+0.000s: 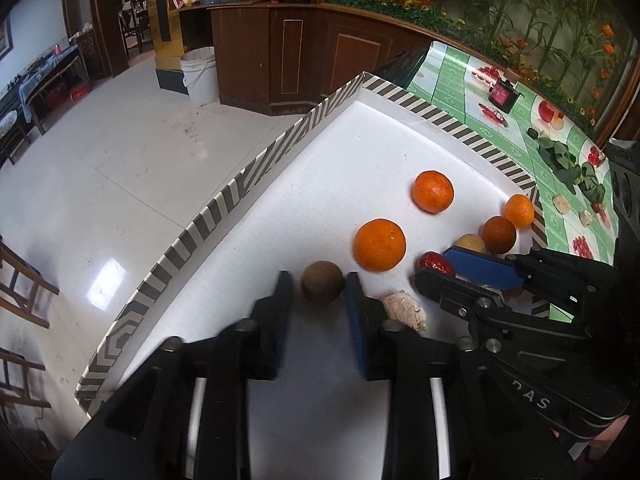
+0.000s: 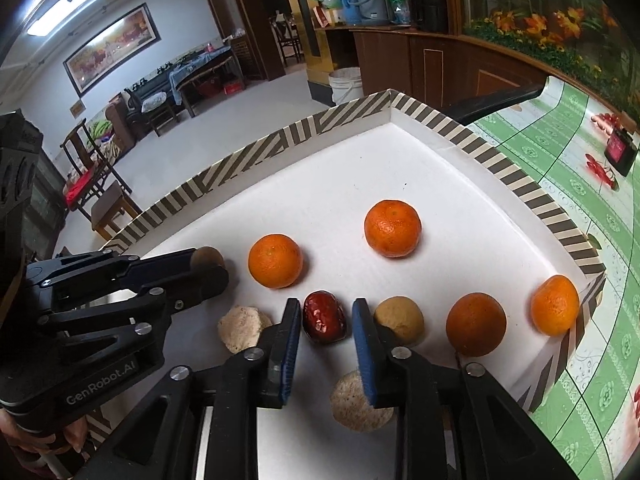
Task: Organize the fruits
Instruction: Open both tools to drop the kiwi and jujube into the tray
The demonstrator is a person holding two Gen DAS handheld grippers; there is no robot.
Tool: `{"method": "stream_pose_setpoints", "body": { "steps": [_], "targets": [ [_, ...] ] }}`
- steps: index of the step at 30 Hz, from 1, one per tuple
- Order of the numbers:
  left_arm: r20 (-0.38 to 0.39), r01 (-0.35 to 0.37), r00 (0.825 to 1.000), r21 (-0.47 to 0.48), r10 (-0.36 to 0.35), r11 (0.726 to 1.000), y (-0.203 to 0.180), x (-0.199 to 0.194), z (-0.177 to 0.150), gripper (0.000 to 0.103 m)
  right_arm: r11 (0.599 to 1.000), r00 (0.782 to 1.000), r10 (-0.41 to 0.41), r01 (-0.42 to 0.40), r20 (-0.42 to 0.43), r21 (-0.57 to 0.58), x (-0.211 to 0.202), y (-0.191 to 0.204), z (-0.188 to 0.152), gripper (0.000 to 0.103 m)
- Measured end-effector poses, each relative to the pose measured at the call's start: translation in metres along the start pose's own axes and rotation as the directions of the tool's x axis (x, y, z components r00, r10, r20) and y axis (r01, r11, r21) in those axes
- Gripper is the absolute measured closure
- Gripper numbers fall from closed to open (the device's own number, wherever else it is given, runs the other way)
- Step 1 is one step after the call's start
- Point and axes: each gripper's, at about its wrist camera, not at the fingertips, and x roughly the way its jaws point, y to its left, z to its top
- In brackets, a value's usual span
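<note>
Left wrist — brown fruit (image 1: 322,282) between jaws, red date (image 2: 324,317) likewise

Fruit lies on a white striped-rim tray (image 2: 516,184) atop a green tablecloth (image 2: 576,152).

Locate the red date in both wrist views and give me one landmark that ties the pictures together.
Left wrist view: the red date lies right of centre, partly hidden behind the right tongs.
Right wrist view: the same date sits low centre, between the open fingers of the right tongs.
Shared landmark: the striped tray rim corner.
</note>
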Motion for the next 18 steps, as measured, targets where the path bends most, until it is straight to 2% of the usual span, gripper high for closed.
{"method": "stream_pose_setpoints", "body": {
  "steps": [1,2,8,18],
  "targets": [
    [0.007,0.001,1.0,-0.01,-0.001,1.0,0.002,-0.002,0.0,0.056,1.0,1.0,0.002,-0.002,0.002,0.0,-0.002,0.001,-0.001,0.076],
    [0.016,0.0,1.0,-0.017,0.0,1.0,0.002,-0.004,0.0,0.05,1.0,1.0,0.004,-0.004,0.007,0.0,-0.005,0.002,-0.002,0.075],
    [0.069,-0.02,0.997,-0.015,0.021,1.0,-0.002,-0.021,0.002,0.05,0.999,0.998,0.019,-0.021,0.062,0.032,-0.03,-0.002,-0.005,0.075],
    [0.093,0.013,0.996,0.042,-0.017,0.999,-0.037,-0.032,-0.001,0.05,0.996,0.994,-0.025,0.015,0.111,0.091,-0.061,-0.019,-0.017,0.075]
  ]
}}
